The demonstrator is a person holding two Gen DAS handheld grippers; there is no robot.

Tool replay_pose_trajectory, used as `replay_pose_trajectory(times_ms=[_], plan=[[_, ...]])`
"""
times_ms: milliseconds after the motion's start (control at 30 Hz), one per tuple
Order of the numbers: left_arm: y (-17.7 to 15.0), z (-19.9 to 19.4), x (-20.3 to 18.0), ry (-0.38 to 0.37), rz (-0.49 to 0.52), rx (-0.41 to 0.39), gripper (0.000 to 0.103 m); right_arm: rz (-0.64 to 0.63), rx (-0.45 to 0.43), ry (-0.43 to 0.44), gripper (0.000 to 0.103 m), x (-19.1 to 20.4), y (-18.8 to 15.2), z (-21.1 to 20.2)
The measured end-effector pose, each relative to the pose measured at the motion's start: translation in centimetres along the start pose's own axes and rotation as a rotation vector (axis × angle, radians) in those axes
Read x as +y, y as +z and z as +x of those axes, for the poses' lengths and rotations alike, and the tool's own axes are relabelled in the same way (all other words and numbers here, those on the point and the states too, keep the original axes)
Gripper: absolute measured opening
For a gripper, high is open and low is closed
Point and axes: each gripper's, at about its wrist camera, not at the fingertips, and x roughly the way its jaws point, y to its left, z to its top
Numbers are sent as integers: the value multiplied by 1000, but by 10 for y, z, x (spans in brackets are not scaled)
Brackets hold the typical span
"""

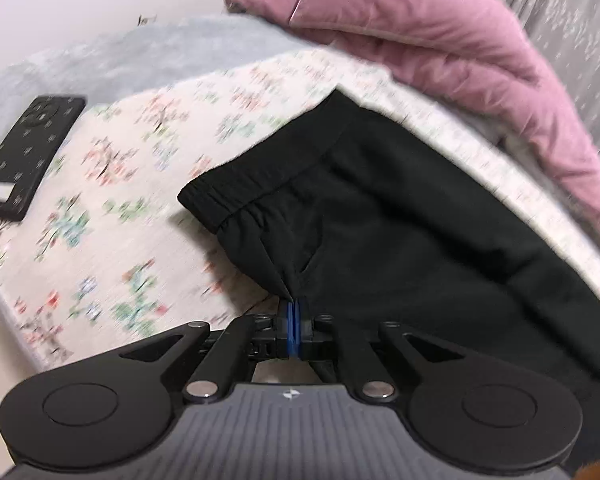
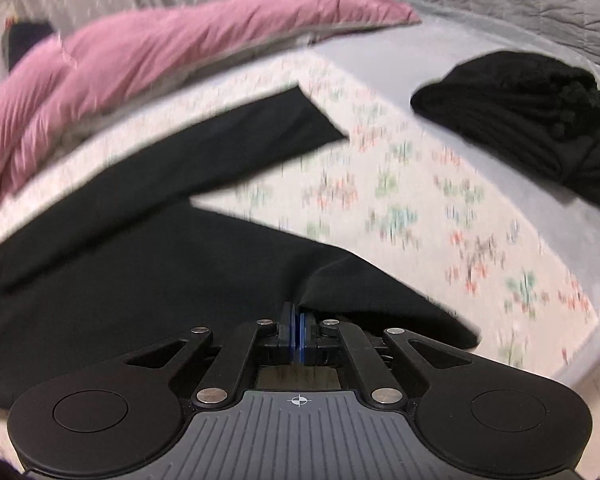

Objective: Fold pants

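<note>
Black pants (image 1: 400, 208) lie spread on a floral sheet (image 1: 112, 184); their elastic waistband (image 1: 236, 196) shows at centre in the left wrist view. My left gripper (image 1: 294, 306) is shut on the near side edge of the pants just below the waistband, and the cloth is pulled up into a peak there. In the right wrist view the pants (image 2: 112, 248) stretch away, one leg (image 2: 260, 128) reaching to the far hem. My right gripper (image 2: 298, 310) is shut on the near leg's edge, with the fabric raised off the sheet.
A black phone (image 1: 28, 156) lies on the sheet at left. A pink quilt (image 1: 440, 44) is bunched along the far side, also the pink quilt (image 2: 148, 52) in the right view. A pile of black clothing (image 2: 528, 120) sits at far right on a grey cover (image 2: 400, 56).
</note>
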Motion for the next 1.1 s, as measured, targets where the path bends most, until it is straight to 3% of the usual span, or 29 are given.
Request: replay_pose_trajectory(times_ms=[100,200,233,267,300,333,367,433,567,633,733,967,1100], plan=[[-9,11,4,36,22,42,14,-33,55,-19,1,-1,-17,13],[-10,8,0,52,46,33,16,-28,66,-21,6,-3,-30,14],[-9,5,-3,59,52,31,24,-34,63,-22,11,-2,-29,13],[-8,2,-5,68,55,24,41,-44,63,-24,11,-1,-27,10],[-8,-3,-7,69,59,15,53,-55,64,-27,17,0,-25,8],[-8,-9,-8,74,56,1,72,-64,60,-28,28,0,-22,4],[-11,-16,-9,78,54,-11,81,-70,52,-28,36,-1,-20,-1],[-16,-28,-17,70,71,-32,82,-63,15,-38,64,-5,-18,-14],[-28,-48,-39,24,129,-49,100,-38,-66,-66,71,-20,-7,-38],[-35,-55,-54,-3,167,-58,103,-39,-97,-81,77,-27,1,-41],[-43,-59,-80,-38,214,-48,103,-53,-112,-89,77,-35,12,-36],[-64,-49,-140,-163,318,13,103,-178,-30,132,77,-25,34,16],[-77,-46,-165,-205,360,45,103,-262,28,176,76,-18,42,43]])
